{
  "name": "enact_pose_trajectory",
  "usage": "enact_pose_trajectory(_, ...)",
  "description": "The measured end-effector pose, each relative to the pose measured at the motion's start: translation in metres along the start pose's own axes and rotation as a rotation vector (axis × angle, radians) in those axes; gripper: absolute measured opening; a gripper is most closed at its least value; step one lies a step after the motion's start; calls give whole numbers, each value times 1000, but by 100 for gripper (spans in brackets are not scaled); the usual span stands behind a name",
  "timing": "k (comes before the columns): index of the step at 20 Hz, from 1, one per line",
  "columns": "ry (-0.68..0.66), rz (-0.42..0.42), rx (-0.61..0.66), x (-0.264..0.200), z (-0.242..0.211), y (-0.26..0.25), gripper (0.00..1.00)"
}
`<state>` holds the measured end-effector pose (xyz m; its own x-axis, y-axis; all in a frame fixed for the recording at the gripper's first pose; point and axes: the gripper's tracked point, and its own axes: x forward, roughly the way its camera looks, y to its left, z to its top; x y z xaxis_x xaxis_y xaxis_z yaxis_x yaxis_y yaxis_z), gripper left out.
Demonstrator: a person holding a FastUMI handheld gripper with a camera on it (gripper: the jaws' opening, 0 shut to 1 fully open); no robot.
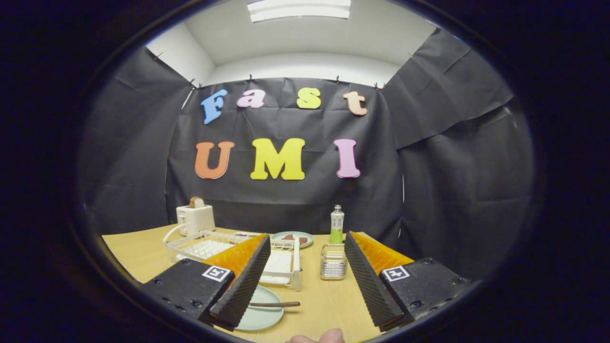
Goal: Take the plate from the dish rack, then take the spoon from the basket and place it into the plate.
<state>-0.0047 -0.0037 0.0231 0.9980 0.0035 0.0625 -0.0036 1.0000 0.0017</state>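
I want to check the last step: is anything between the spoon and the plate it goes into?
Nothing visible: the spoon already lies across the plate's rim, near the open gripper's left finger, on the table.

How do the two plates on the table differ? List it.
The near plate lies by the gripper, whose fingers are open and hold nothing; the far plate lies beyond the dish rack. The near plate carries a spoon; the far plate holds brownish bits. Both look pale green and round.
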Motion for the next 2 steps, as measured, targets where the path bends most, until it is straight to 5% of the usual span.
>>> enact_pose_trajectory(2, -8, -6, -3, -1, 2, 0, 100)
